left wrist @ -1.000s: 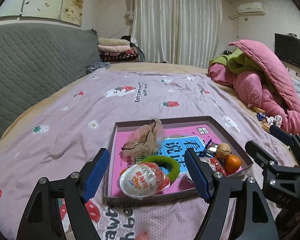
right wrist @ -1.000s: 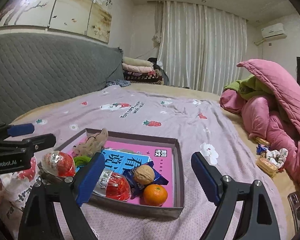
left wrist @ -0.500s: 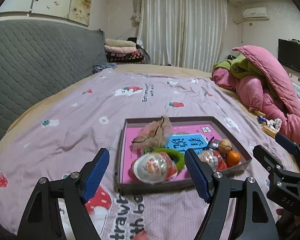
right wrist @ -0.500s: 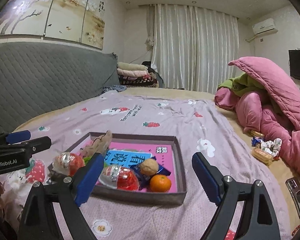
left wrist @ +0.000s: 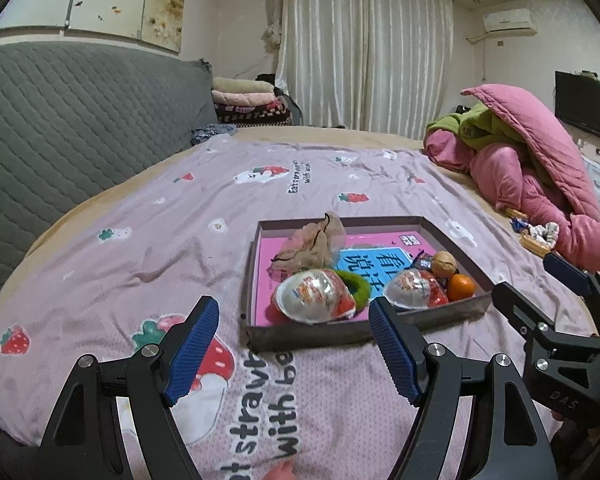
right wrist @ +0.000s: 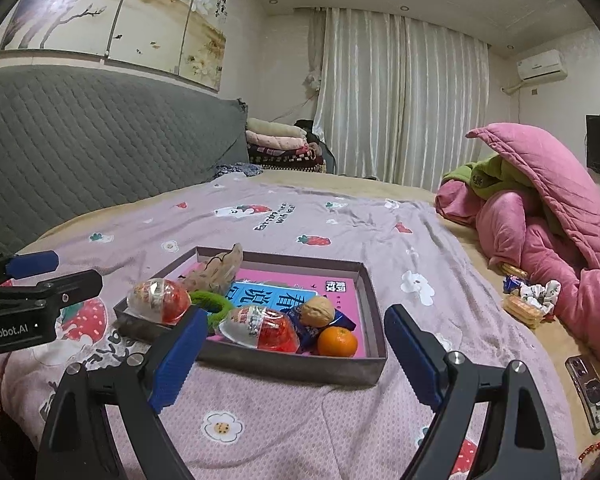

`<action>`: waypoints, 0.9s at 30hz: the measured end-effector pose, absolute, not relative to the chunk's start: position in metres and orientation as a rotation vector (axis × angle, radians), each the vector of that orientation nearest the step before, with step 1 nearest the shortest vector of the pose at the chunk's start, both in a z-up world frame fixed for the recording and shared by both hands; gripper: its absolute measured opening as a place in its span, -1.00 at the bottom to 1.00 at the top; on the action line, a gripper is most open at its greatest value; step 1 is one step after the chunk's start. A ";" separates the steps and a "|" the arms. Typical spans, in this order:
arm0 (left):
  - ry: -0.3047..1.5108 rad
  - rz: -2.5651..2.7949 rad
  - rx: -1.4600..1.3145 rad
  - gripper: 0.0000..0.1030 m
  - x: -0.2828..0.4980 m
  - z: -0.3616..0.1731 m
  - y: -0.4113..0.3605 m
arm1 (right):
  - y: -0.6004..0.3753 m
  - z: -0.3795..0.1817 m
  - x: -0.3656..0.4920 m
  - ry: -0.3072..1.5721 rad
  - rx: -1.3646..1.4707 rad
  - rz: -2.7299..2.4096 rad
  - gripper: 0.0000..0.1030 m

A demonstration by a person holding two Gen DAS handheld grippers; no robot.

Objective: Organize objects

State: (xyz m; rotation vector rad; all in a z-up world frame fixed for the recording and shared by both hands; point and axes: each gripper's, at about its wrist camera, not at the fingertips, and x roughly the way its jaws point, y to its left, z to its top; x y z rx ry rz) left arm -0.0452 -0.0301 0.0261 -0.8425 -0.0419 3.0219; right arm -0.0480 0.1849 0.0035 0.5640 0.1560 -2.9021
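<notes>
The shallow tray [right wrist: 374, 300] sits on the bedspread [right wrist: 340, 216], long axis slanting right, holding two foil eggs, walnut [right wrist: 318, 311], orange [right wrist: 337, 341], perhaps a hairband. Left gripper [left wrist: 294, 346] and right gripper [right wrist: 296, 356] hover released, empty.

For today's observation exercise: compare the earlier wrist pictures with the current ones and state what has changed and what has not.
Both grippers have drawn back from the tray: it looks smaller and farther in both views, and the left gripper, earlier framing the near toy egg, now hangs over bare bedspread. Nothing was gripped or released. The right gripper stays open too; egg, orange and walnut lie unmoved.
</notes>
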 end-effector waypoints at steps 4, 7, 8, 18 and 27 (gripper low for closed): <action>-0.061 3.011 -0.854 0.52 -0.037 0.022 -0.030 | 0.182 0.003 -0.042 0.160 0.568 -2.891 0.74; -0.070 3.017 -0.867 0.52 -0.032 0.020 -0.031 | 0.180 0.002 -0.038 0.172 0.572 -2.887 0.74; -0.078 3.016 -0.870 0.52 -0.030 0.020 -0.031 | 0.179 0.002 -0.037 0.176 0.574 -2.886 0.74; -0.055 3.029 -0.888 0.52 -0.022 0.017 -0.027 | 0.177 0.001 -0.026 0.174 0.588 -2.878 0.74; -0.062 3.013 -0.932 0.52 -0.022 0.008 -0.026 | 0.177 -0.006 -0.022 0.178 0.612 -2.870 0.74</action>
